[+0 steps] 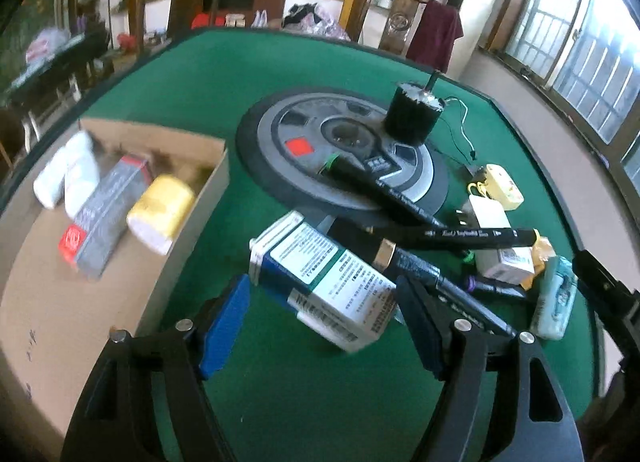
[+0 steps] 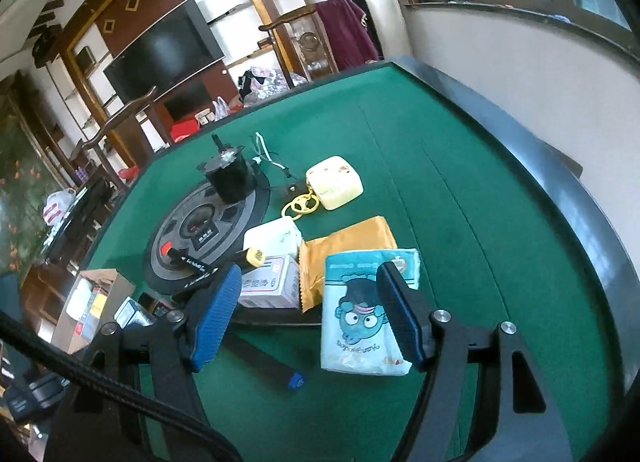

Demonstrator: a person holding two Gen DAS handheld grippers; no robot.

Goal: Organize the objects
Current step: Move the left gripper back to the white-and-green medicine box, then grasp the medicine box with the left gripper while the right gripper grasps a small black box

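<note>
My left tool (image 1: 320, 322) is spread wide around a medicine box (image 1: 320, 282), and my right tool (image 2: 308, 318) is spread wide over a tissue pack (image 2: 360, 322).

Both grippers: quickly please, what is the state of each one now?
Left gripper: open, medicine box between its fingers, not gripped.
Right gripper: open, above tissue pack, holding nothing.

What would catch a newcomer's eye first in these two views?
Probably the green felt table with its clutter. In the left wrist view, the open left gripper frames a white and blue medicine box, with a cardboard box of sorted items alongside. The open right gripper hovers over a cartoon tissue pack.
</note>
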